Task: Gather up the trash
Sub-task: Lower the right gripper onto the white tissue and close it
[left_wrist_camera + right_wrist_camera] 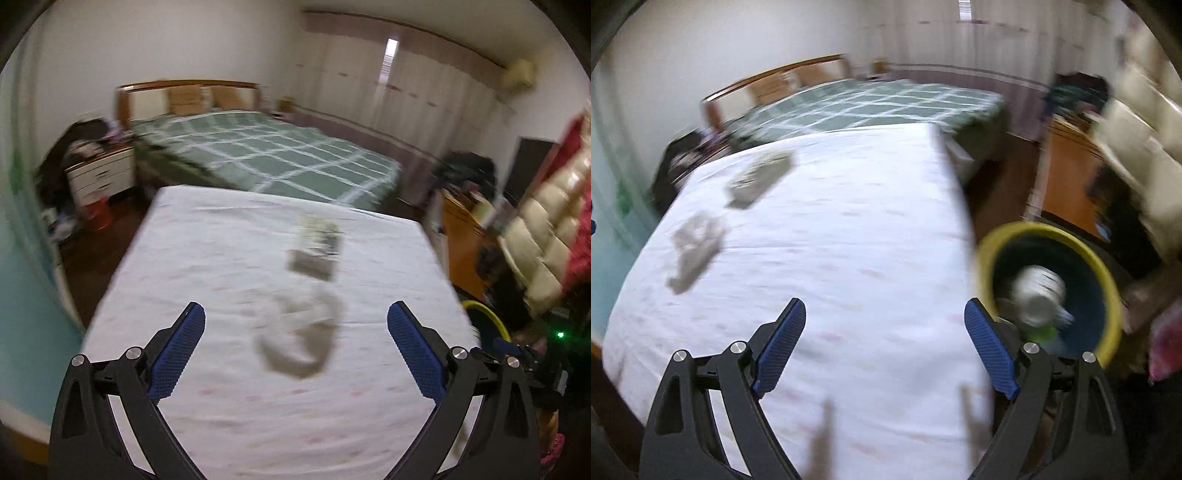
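With both the left gripper (295, 317) and right gripper (884, 314) released and empty, bring the left jaws down squarely over the crumpled tissue (299, 332) lying just ahead between them on the surface (221, 406), beyond it the wrapper (316, 251), the bin (1049, 288) beside the right jaws

Your left tongs (295, 325) and right tongs (885, 321) are matt black plastic with small shiny metal pins, and their pads (177, 354) look like blue rubber with a fine knurled grain. Under them the counter (221, 258) wears white cloth, matt and faintly creased. The crumpled tissue (299, 339) looks like soft paper; the wrapper (316, 251) beyond it is too blurred to judge. The bin (1106, 273) beside you has a smooth yellow plastic rim. The headboard (188, 84) is polished wood.
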